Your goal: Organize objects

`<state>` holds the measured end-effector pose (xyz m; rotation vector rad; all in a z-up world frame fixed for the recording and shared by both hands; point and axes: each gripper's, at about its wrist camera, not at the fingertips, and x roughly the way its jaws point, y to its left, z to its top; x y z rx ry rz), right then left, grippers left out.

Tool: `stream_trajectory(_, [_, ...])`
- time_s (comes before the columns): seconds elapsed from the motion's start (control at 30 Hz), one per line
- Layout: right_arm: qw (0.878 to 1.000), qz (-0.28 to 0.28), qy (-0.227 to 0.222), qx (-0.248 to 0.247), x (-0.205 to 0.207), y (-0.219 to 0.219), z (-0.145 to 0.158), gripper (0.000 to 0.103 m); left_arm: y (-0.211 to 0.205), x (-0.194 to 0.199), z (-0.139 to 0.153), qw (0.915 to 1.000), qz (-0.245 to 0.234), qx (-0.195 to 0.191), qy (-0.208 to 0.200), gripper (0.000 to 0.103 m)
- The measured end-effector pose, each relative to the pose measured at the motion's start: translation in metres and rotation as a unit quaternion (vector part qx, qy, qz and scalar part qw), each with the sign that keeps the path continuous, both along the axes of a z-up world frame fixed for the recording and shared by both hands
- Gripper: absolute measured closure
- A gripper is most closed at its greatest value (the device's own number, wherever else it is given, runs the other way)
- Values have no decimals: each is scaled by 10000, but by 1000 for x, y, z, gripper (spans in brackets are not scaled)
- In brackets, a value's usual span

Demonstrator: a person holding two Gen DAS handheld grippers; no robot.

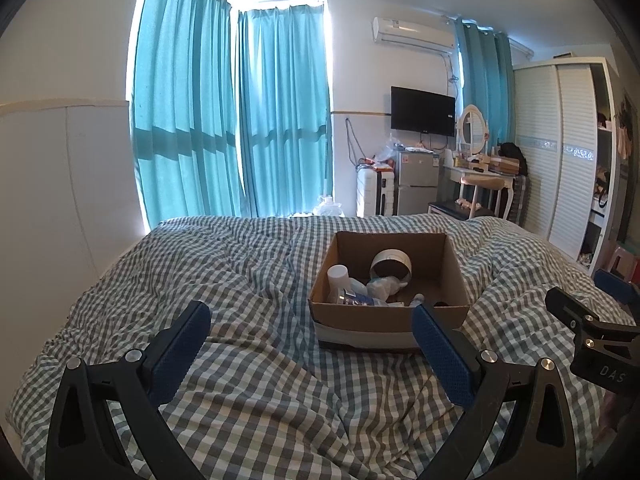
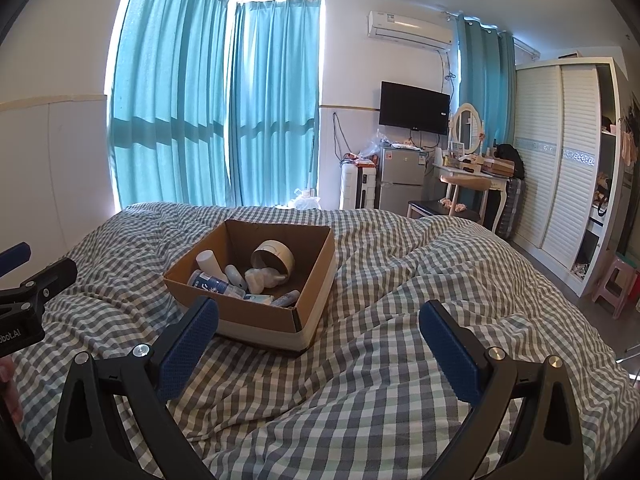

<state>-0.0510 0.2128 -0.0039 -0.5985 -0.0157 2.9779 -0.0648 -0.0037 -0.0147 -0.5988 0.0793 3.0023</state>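
While both tools are held spread wide above a bed [image 1: 248, 392] covered in grey-and-white checked bedding, an open cardboard box [image 2: 256, 316] is seen resting on the quilt ahead of them. The left tool [image 1: 308, 336] is shown with its blue-padded fingers [image 1: 180, 348] parted and nothing between them; the box lies just beyond its right finger. The right tool [image 2: 320, 334] is likewise gaping and empty, with the box just past its left finger. Inside the box a round white-and-brown tin [image 2: 274, 260] is tipped on its side, beside a white bottle [image 2: 210, 262], a blue-labelled bottle [image 2: 212, 282] lying flat, a crumpled white item [image 2: 262, 278] and several smaller tubes whose printing is too small to be read. A pale band is wrapped around the box's base.

Lettering reading "DAS" is made out on the black body of the right tool [image 1: 600, 344] where it enters the left wrist view, and "obot.AI" on the left tool [image 2: 24, 312] at the edge of the right wrist view. Behind the bed, teal curtains [image 1: 232, 120] are drawn across bright windows; a wall-mounted television [image 2: 414, 108], an air conditioner [image 2: 410, 30], a small silver fridge [image 2: 402, 180], a white dressing table with an oval mirror [image 2: 466, 124] and a louvred wardrobe [image 2: 560, 152] are lined along the far wall. A pink stool [image 2: 614, 284] is seen on the floor by the wardrobe.
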Motion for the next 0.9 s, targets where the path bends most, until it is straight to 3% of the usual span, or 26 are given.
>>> stream_trajectory(0.9, [9999,102,-77,69,-2,-6,-1,2,6,0,-1,9998,49,-191,-43,0])
